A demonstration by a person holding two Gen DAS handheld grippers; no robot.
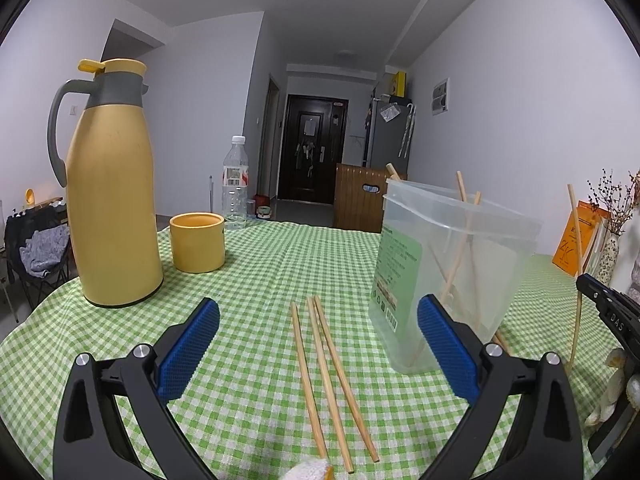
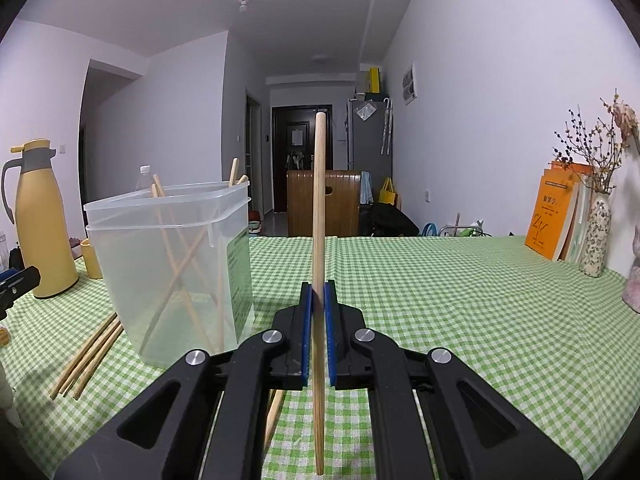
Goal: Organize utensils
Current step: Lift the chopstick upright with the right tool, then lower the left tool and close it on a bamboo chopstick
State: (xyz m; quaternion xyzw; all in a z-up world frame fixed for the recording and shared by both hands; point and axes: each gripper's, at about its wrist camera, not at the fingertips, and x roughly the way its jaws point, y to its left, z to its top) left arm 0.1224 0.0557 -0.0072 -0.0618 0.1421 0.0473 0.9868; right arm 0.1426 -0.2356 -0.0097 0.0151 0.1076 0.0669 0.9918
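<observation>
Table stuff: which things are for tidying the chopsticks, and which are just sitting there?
For the job: held chopstick, three loose chopsticks, clear tub, right hand-held gripper.
Just sitting there: yellow jug, yellow cup, water bottle, vase, orange books.

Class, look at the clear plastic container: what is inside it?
Inside the clear container several wooden chopsticks lean crossed. The green label covers part of the interior, so an exact count is uncertain.

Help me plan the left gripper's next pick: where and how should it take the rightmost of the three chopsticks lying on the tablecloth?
Probably near the middle of the rightmost chopstick, from above, jaws straddling it crosswise. It lies flat on the tablecloth, nearly touching its neighbour at the far end but fanning apart nearer the open left gripper. That gives one jaw room, clear of the plastic container.
</observation>
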